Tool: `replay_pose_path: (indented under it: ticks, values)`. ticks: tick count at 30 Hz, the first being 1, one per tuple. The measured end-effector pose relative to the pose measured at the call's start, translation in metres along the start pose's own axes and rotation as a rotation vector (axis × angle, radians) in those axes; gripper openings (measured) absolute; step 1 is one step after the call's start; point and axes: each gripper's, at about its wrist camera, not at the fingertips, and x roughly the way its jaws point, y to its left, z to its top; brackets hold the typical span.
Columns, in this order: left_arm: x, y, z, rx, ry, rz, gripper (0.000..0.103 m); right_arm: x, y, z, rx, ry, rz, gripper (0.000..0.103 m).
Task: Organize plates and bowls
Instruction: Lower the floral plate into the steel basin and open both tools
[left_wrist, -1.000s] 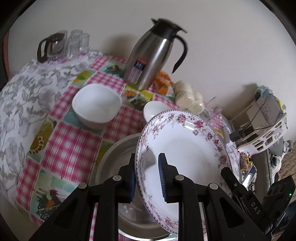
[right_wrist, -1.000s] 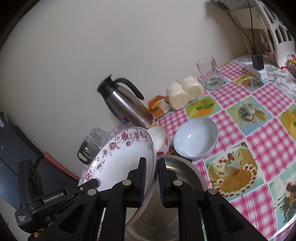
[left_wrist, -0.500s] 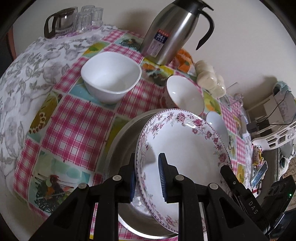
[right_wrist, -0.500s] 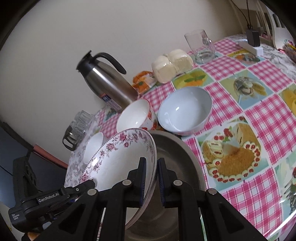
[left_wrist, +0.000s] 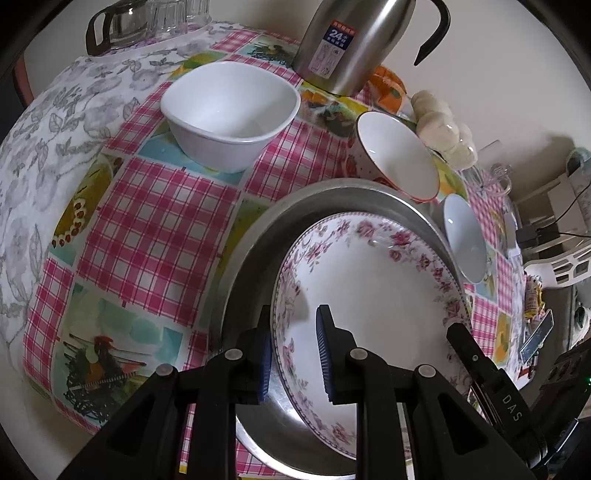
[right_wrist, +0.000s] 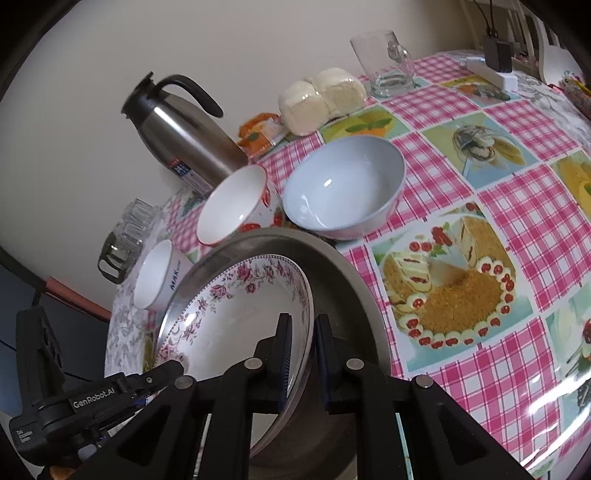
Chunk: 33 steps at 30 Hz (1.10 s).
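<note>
With both my left gripper (left_wrist: 293, 360) and right gripper (right_wrist: 302, 356) clamping the plate (left_wrist: 373, 295) rim, I am lowering it from mid-frame down into the pan (left_wrist: 258, 254), nearly nesting it.

Steel thermos jug (right_wrist: 184, 136) far left by wall, wrapped buns (right_wrist: 321, 99) and glass mug (right_wrist: 384, 62) further right, all on pink checked tablecloth (right_wrist: 517, 221).

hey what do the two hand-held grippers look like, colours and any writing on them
Both are matte black plastic with angular scissor-like arms and silver pivot pins. Left hand-held gripper and right hand-held gripper have ribbed blue pads on the fingers. White lettering reads "GenRobot.AI" on the left one's body, "DAS" on the right's.
</note>
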Motion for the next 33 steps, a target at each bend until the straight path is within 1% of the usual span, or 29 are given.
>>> replay_pose_path:
  ticks: [3,8,13,17,20,23,25,26,28,32,33]
  values:
    - [0.002,0.001,0.0,-0.002,0.007,0.009,0.021,0.004,-0.001,-0.001,-0.001,0.019,-0.009,0.014]
    - [0.014,0.004,0.0,-0.019,0.047,0.026,0.022,0.01,-0.001,-0.003,-0.007,0.049,-0.031,0.015]
    - [0.014,0.005,0.0,-0.021,0.045,0.027,0.022,0.016,0.0,-0.004,-0.015,0.074,-0.052,0.016]
    - [0.016,0.003,0.003,-0.023,0.045,0.025,0.025,0.017,0.0,-0.004,-0.023,0.082,-0.061,0.016]
    - [0.016,0.001,0.004,-0.01,0.046,0.024,0.03,0.018,0.003,-0.004,-0.042,0.089,-0.08,0.016]
    - [0.017,-0.005,0.005,0.01,0.049,0.039,0.032,0.019,0.005,-0.003,-0.051,0.096,-0.089,0.016]
    - [0.017,-0.01,0.007,0.026,0.035,0.055,0.034,0.018,0.005,-0.002,-0.056,0.094,-0.101,0.016]
    - [0.014,-0.012,0.007,0.033,0.025,0.062,0.035,0.016,0.006,-0.002,-0.062,0.084,-0.105,0.016]
    - [0.008,-0.013,0.009,0.039,0.002,0.064,0.04,0.009,0.008,0.002,-0.08,0.058,-0.116,0.016]
    - [-0.008,-0.019,0.011,0.062,-0.059,0.098,0.045,-0.004,0.015,0.006,-0.121,0.007,-0.132,0.017]
    - [-0.012,-0.019,0.012,0.065,-0.074,0.098,0.048,-0.006,0.016,0.006,-0.131,-0.002,-0.135,0.022]
